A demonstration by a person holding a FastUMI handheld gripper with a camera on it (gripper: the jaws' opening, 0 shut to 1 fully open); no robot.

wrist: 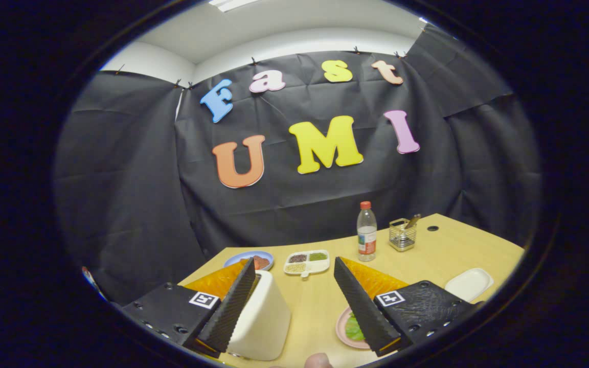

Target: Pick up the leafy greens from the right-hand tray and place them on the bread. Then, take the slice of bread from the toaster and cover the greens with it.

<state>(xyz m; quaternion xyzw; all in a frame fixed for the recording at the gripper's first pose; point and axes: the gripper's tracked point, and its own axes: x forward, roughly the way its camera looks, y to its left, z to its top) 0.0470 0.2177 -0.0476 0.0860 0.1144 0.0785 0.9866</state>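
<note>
1. Gripper view: fingers point(297, 306) spread wide, gripping nothing, raised above the wooden surface point(443, 255).
2. Leafy greens point(354, 328) on a pink plate point(343, 329), tucked beside the right finger.
3. Cream toaster point(264, 317) against the left finger.
4. Probably light, limp, tearable greens; best pinched gently at a bunched edge.

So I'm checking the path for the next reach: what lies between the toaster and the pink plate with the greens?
In the gripper view, only bare table lies between the toaster and the pink plate. The hand-held gripper hangs open above that stretch.
</note>
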